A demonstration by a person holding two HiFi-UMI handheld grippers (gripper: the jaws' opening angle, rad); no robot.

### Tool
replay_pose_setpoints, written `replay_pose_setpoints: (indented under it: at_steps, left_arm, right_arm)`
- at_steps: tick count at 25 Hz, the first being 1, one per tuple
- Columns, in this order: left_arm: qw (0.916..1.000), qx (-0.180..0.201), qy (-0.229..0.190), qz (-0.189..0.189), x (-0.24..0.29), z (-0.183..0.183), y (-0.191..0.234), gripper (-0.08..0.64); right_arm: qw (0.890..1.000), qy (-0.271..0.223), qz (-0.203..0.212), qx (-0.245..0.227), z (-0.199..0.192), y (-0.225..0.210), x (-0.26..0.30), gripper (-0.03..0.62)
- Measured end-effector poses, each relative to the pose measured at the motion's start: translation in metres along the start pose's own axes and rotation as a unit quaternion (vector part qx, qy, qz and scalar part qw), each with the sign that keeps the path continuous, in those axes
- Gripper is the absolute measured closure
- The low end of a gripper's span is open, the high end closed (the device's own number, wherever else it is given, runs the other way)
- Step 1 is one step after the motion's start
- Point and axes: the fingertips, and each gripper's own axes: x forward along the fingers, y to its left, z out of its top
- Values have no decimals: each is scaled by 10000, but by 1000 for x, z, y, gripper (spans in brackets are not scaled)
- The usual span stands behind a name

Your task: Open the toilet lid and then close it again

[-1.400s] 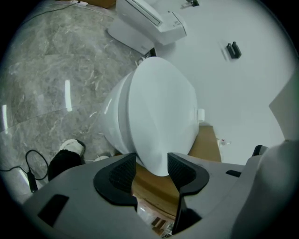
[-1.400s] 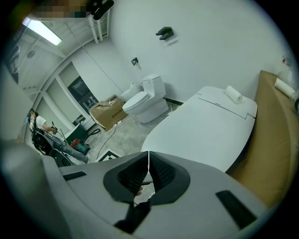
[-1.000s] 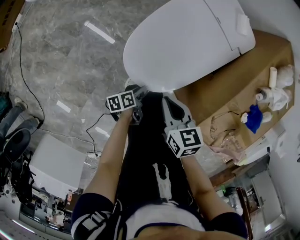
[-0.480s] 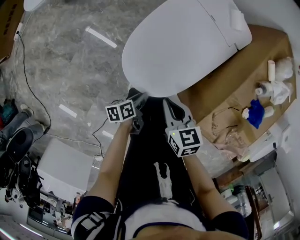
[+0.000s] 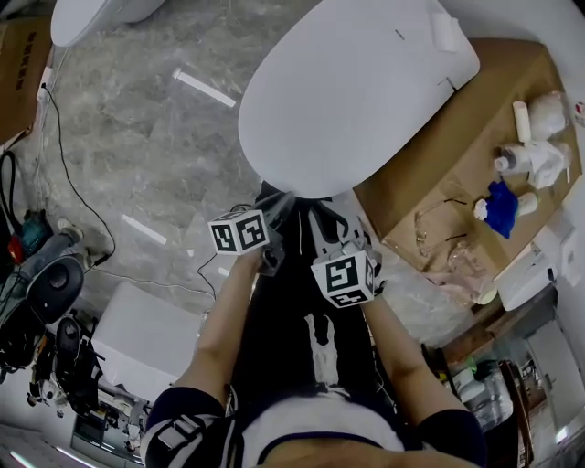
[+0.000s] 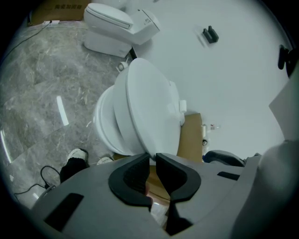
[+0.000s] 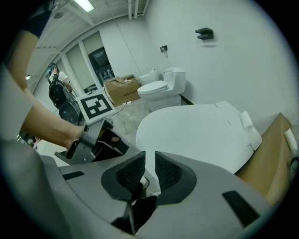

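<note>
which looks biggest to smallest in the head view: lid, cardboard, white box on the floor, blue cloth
1. lid
2. cardboard, partly covered by the lid
3. white box, though it sits lower, on the floor, so it may look smaller than it is
4. blue cloth

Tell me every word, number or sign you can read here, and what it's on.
No text here can be read.
On the brown cardboard box in the left gripper view: a row of printed characters, too blurred to read.
On the black-and-white patterned cube at the left and the matching cube at the right: square code patterns, no letters.
On the white toilet lid: a tiny dark mark, too small to read.
</note>
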Motion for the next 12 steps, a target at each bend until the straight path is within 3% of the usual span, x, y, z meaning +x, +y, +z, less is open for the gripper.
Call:
replay_pose_setpoints:
  at_steps: [3, 6, 12]
  left_arm:
    - [9999, 164, 33, -33, -7, 0, -13, 511]
    - [9997, 226, 57, -111, -13, 1, -25, 512]
    - [9993, 306, 91, -202, -20, 4, -37, 515]
  right_arm:
    - [9984, 379, 45, -413, -13, 8, 5, 472]
    - [9912, 556, -208, -1186, -21, 11, 11, 465]
    - [9631, 519, -797, -2519, -25, 14, 28, 452]
